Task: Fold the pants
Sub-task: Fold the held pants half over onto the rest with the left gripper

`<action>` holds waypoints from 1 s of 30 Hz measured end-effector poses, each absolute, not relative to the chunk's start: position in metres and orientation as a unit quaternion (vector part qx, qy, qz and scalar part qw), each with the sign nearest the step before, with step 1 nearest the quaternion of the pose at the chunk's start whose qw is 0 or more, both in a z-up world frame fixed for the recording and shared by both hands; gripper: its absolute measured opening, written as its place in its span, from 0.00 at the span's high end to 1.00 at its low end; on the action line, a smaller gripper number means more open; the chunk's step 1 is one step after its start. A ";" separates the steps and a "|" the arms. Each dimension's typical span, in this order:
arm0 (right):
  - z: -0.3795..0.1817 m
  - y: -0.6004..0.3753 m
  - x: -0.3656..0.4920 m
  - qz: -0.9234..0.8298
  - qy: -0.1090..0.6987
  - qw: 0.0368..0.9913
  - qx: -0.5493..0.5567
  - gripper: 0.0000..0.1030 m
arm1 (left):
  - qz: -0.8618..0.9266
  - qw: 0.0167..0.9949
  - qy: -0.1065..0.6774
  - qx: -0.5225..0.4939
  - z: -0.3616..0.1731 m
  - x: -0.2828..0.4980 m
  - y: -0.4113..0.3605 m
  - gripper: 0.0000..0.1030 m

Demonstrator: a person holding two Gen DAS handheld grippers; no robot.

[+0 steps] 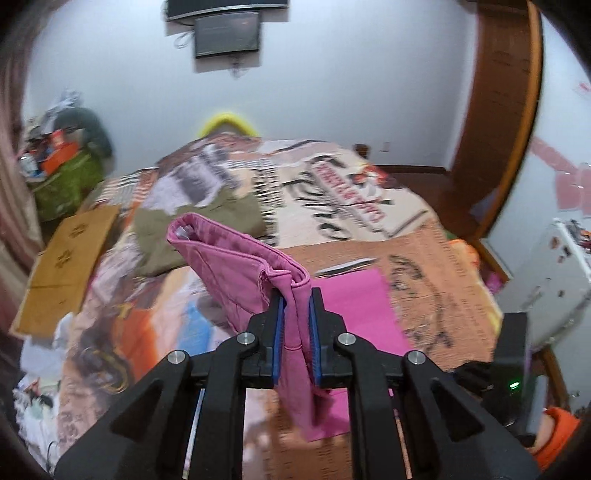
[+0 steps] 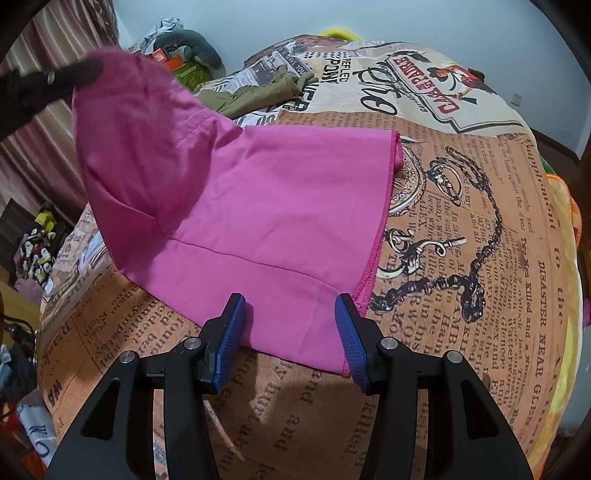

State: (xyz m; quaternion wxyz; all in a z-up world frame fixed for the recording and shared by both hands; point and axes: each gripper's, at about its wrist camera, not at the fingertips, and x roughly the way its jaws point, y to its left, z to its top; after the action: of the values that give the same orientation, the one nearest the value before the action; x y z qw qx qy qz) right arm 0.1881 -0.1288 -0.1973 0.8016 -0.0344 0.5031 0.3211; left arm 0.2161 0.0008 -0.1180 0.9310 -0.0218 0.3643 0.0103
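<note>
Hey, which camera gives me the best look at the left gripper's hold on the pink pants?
The left wrist view. There the left gripper is shut on a bunched fold of the pink pants, cloth pinched between its blue pads. The right wrist view shows only its dark tip at the lifted corner, blurred.

pink pants (image 2: 258,192): just 1 pair, far as I can see
olive-green garment (image 1: 207,225): 1, lying further up the bed
printed bedspread (image 2: 461,258): 1
grippers: 2, left gripper (image 1: 296,306) and right gripper (image 2: 290,317)
blue pads (image 2: 231,343): 2 per gripper, so 4
wall screen (image 1: 227,33): 1
cardboard piece (image 1: 66,266): 1
</note>
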 end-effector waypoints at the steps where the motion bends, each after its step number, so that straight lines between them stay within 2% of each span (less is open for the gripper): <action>1: -0.196 -0.130 0.188 0.319 0.505 0.802 -0.032 0.55 | 0.001 0.930 0.366 -0.022 -0.117 0.219 -0.004 0.89; 10: -0.176 -0.170 0.191 0.286 0.486 0.826 -0.007 0.55 | -0.058 0.920 0.388 -0.004 -0.119 0.234 -0.037 0.89; 17: -0.207 -0.179 0.195 0.254 0.517 0.817 -0.020 0.55 | -0.096 0.904 0.416 -0.026 -0.131 0.251 -0.054 0.89; 30: -0.210 -0.183 0.197 0.264 0.515 0.816 -0.011 0.55 | -0.157 0.854 0.496 -0.032 -0.173 0.277 -0.097 0.89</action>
State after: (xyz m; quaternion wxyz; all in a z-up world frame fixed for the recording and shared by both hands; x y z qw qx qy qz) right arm 0.1974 -0.1830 -0.2098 0.8158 -0.0114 0.5147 0.2637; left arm 0.2765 -0.0972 -0.1729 0.8537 -0.0317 0.4956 -0.1570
